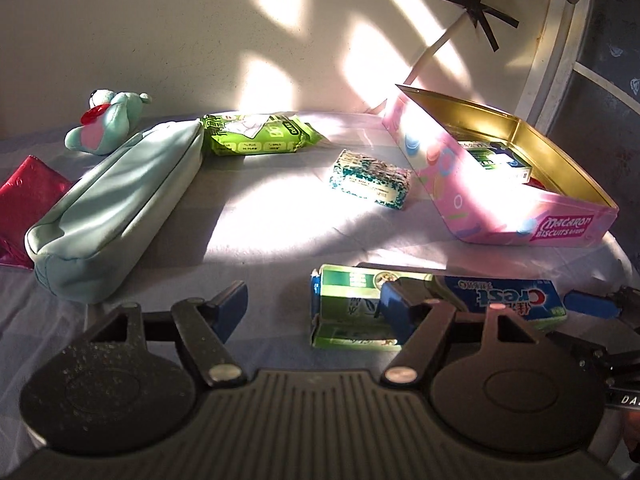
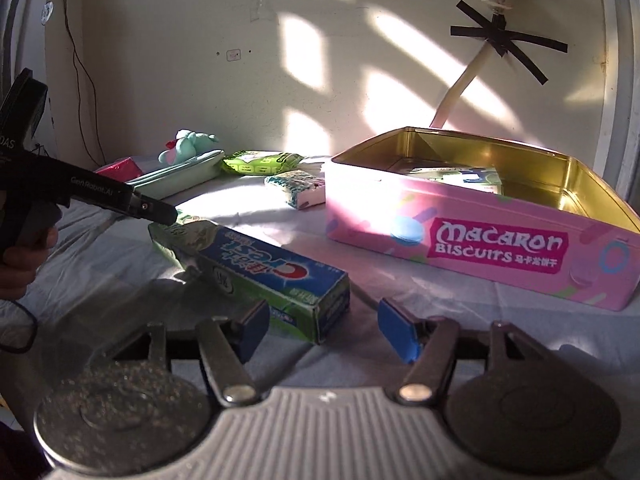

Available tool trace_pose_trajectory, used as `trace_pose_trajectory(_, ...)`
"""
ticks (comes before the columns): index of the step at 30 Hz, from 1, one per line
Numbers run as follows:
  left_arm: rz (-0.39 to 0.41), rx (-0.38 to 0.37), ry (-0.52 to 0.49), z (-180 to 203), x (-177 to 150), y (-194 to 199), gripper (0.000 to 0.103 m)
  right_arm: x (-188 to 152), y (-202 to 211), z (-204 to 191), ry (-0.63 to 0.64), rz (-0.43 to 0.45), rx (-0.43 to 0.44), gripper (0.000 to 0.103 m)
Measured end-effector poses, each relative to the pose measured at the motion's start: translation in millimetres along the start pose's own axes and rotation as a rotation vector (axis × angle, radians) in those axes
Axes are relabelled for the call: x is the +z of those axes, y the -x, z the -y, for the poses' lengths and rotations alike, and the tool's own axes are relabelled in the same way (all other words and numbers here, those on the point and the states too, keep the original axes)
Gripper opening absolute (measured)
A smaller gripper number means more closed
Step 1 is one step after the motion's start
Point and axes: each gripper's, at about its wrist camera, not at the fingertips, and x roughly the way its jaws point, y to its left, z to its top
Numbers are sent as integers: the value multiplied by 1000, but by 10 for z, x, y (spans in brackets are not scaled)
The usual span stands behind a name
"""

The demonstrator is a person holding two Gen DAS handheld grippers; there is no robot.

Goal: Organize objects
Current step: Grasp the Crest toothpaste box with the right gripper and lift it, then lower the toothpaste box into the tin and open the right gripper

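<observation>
On the far left: I see a red foil packet [image 1: 28,200] at the cloth's edge, touching the pale blue pencil pouch [image 1: 116,208].
Plush toy: a teal one [image 1: 106,122] sits behind the pouch, near the wall.
Green wipes pack [image 1: 256,134]: it lies at the pouch's far end.
Tissue packet [image 1: 370,180]: teal-patterned, just left of the tin.
Left gripper [image 1: 312,306]: my jaws are spread apart, holding nothing; the right finger overlaps the toothpaste box.
Toothpaste box [image 2: 256,272]: Crest, flat on the cloth in front of the tin, not inside it.
Right gripper [image 2: 324,326]: jaws released, at the box's near end.
Macaron tin [image 2: 496,248]: pink, lidless, with small boxes inside.
</observation>
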Motion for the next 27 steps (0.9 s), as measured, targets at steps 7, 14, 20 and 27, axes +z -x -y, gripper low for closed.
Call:
trace_pose_trajectory(7, -10, -44, -2, 80, 13, -62, 81, 3, -354, -129, 55, -38, 9, 70)
trace_pose_trajectory(14, -30, -132, 44, 134, 82, -147, 65, 10, -364, -53, 30, -23, -2, 65)
trace_pose_trajectory(20, 48, -162, 7, 375, 346, 109, 63, 178, -24, 23, 43, 80, -58, 65)
trace_pose_trajectory(27, 116, -230, -97, 1031, 903, -34, 63, 534, 199, 586, 74, 172, -207, 66)
